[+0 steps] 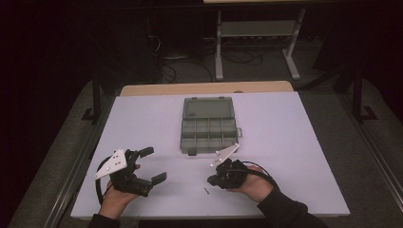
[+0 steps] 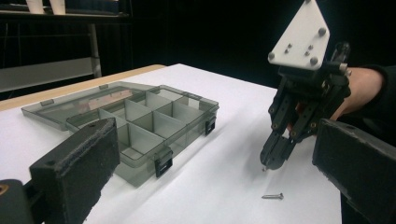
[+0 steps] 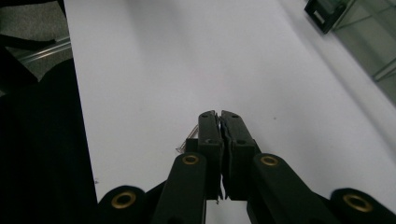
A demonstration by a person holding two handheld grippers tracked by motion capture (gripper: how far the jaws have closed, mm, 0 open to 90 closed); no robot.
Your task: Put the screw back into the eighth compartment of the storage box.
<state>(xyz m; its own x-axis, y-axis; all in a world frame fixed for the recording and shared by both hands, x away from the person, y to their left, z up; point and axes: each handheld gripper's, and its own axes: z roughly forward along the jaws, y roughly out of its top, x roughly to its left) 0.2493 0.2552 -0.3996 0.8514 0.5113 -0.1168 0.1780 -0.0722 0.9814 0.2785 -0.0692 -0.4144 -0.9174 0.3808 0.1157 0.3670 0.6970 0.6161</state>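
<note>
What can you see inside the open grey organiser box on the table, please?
The box shows bare compartments split by dividers; nothing visible lies in them. From the left gripper view, the near walls hide some floors. A screw lies outside on the table.

Open compartment box [image 1: 208, 128] mid-surface [image 1: 285, 142], lid back. Right hand-held gripper [image 1: 212, 180] jaws together, tips just above a small screw [image 1: 206, 191]. Left hand-held gripper [image 1: 153, 165] jaws spread, well left.

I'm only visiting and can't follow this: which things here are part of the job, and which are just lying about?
Part of the job:
right gripper, jaws shut
loose screw beside its tip
open compartment box

Just lying about:
left gripper, open and idle
metal stand behind the table
cables on the floor
</note>
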